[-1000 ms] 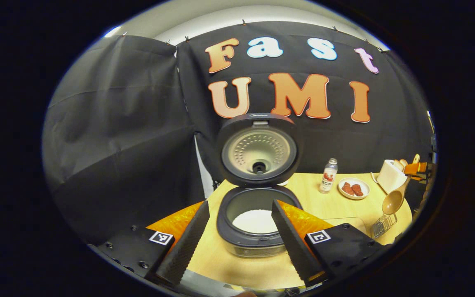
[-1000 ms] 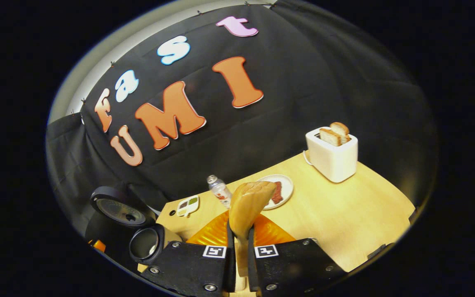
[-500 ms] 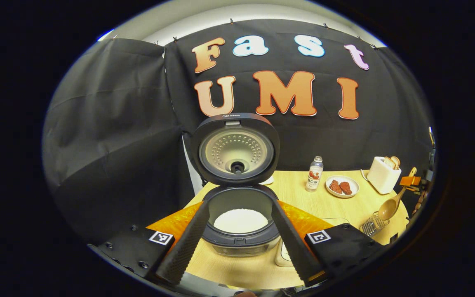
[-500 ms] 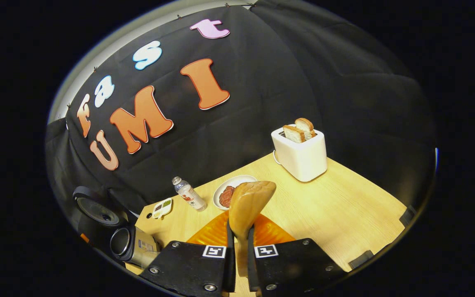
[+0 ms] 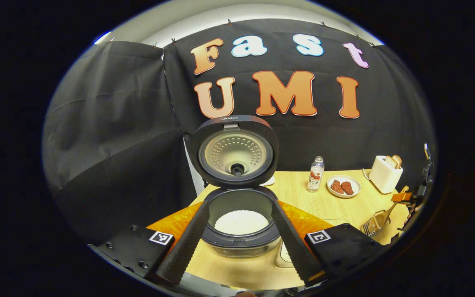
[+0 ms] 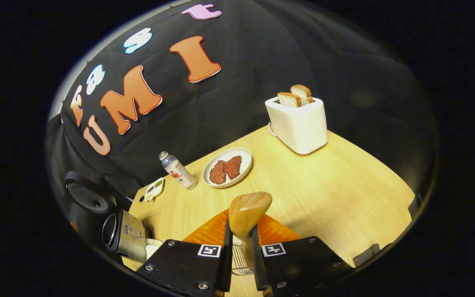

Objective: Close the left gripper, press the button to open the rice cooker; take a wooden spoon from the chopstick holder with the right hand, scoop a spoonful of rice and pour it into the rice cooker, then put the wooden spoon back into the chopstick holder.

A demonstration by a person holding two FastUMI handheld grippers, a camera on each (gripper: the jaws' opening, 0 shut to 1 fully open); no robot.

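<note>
The rice cooker stands open with its lid upright and white rice in the pot. My left gripper is open, one finger on each side of the pot, apart from it. My right gripper is shut on the handle of the wooden spoon, whose bowl points forward over the wire chopstick holder. In the left gripper view the wooden spoon slants down into the wire chopstick holder at the table's right end. The cooker lies far left in the right gripper view.
On the wooden table stand a white toaster with toast, a plate of red pieces, a small bottle and a small white dish. A clear container with white contents sits beside the cooker.
My right gripper has tilted down and lowered the spoon to the wire holder. The left gripper has hardly moved and stays open at the cooker.
</note>
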